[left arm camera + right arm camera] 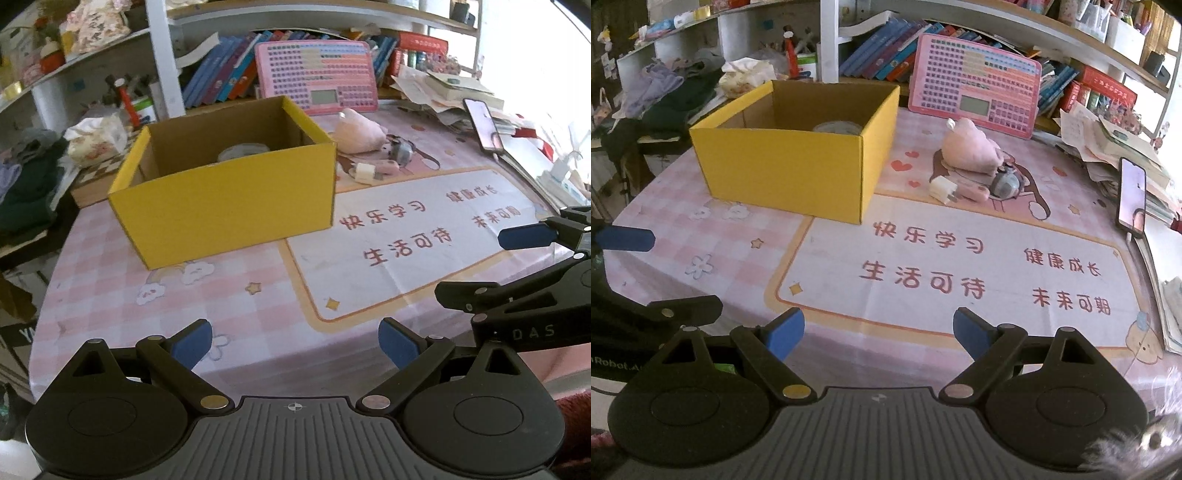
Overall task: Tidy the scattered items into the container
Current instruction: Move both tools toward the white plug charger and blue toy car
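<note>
Scattered items are seen clustered on a pink checked table mat (849, 354), to the right of an open yellow cardboard box (790, 173), which is set toward the far left of the mat with its long axis running left to right and one corner turned toward the near right. A round grey-white object (837, 128) is visible lying inside the box against its far right side; what it is cannot be told. A pink plush toy (971, 147) is shown lying on its side well apart from the box, its long axis running left to right. Just in front of it, a white plug adapter (942, 190) is seen with its prongs pointed to the near right, a pale pink oblong item (975, 192) beside it laid left to right, and a small grey round gadget (1006, 182) touching the toy's near edge. A pink keyboard-style learning tablet (975, 88) is propped upright against the books at the far edge, and a smartphone (1132, 199) is leaned at the right, screen lit. The right gripper (879, 334) is held over the near edge of the mat, its blue pads spread wide with nothing between them. The left gripper (295, 345) is likewise held spread and empty, near the box's front.
</note>
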Demonstrator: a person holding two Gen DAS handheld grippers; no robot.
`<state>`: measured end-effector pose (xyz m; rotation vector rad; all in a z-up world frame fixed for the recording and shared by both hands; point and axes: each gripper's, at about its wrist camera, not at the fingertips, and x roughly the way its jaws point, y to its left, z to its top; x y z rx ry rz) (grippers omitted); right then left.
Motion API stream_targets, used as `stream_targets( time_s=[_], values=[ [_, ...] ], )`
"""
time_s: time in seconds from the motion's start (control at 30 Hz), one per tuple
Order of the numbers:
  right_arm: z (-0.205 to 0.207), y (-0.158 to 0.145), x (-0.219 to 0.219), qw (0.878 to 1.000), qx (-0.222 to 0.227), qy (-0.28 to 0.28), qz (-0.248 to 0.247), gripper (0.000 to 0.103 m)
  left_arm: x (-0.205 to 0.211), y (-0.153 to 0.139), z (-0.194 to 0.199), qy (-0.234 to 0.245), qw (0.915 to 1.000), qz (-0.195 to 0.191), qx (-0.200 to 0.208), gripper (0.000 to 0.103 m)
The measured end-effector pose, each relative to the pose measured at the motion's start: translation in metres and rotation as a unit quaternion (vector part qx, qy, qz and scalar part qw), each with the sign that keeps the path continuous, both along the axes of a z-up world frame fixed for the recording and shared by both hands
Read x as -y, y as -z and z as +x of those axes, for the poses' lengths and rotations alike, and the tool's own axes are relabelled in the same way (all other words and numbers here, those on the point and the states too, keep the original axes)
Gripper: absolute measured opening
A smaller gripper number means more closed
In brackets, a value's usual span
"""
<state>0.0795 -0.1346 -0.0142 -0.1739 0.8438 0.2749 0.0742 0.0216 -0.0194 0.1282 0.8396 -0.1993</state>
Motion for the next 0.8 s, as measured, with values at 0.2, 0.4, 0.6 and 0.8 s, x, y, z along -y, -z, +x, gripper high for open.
stream_targets(
  time_s=[0.2,0.4,0.6,0.8],
  values=[
    [0.008,0.002,0.020,1.000,-0.005,0.021,-0.002,0.088,0.022,0.002,0.012,0.026,0.9997,-0.001,-0.003,0.098],
    [0.020,0.003,0.042,0.999,-0.007,0.039,-0.001,0.088,0.044,0.002,0.027,0.048,0.9988,-0.007,-0.003,0.098],
    [0.040,0.001,0.069,0.998,0.005,0.060,0.012,0.086,0.069,0.001,0.044,0.072,0.9972,-0.018,0.010,0.098],
    [0.067,-0.004,0.095,0.997,0.017,0.069,0.026,0.081,0.094,-0.003,0.068,0.088,0.9954,-0.017,0.032,0.098]
  ],
)
